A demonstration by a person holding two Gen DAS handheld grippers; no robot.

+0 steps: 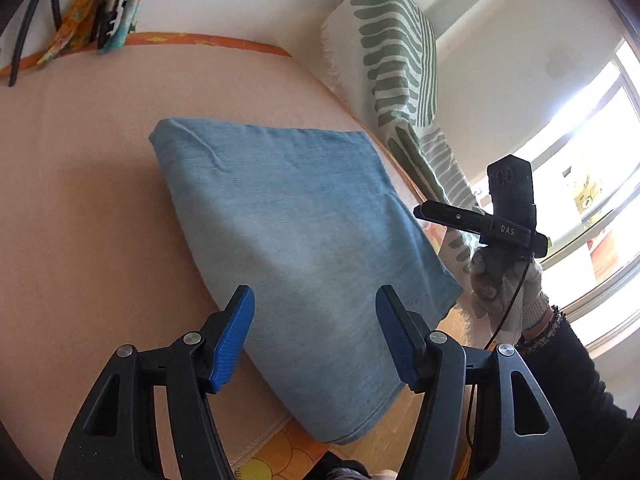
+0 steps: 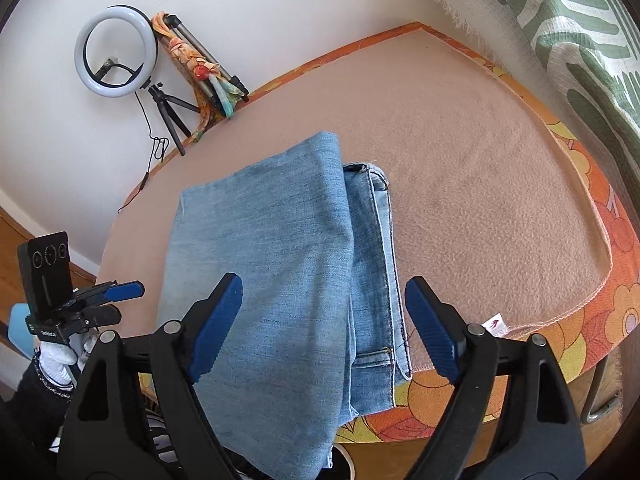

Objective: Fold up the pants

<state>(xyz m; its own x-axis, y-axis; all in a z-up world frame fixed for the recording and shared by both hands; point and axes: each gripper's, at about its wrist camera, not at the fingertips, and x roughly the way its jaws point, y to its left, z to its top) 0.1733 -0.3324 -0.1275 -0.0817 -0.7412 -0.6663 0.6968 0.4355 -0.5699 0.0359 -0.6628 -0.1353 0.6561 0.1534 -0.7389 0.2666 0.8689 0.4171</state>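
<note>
Both grippers, left [image 1: 314, 336] and right [image 2: 324, 328], gaping over folded jeans [image 2: 276, 280] on near table [image 2: 500, 220] edge, gripping nothing.

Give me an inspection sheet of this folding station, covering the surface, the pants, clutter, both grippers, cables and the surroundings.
Surface: pink fleece blanket over an orange floral cover on the table.
Job's things: blue jeans folded into a stack, its near end overhanging the table edge.
Clutter: nothing seen on the blanket.
Grippers: left gripper open above the jeans, nothing between its jaws; right gripper open over the jeans, pads not pressing them.
Cables: black cable hangs from the ring light down the wall.
Surroundings: white wall, tripod, colourful scarf, green-striped throw, bright window.
</note>
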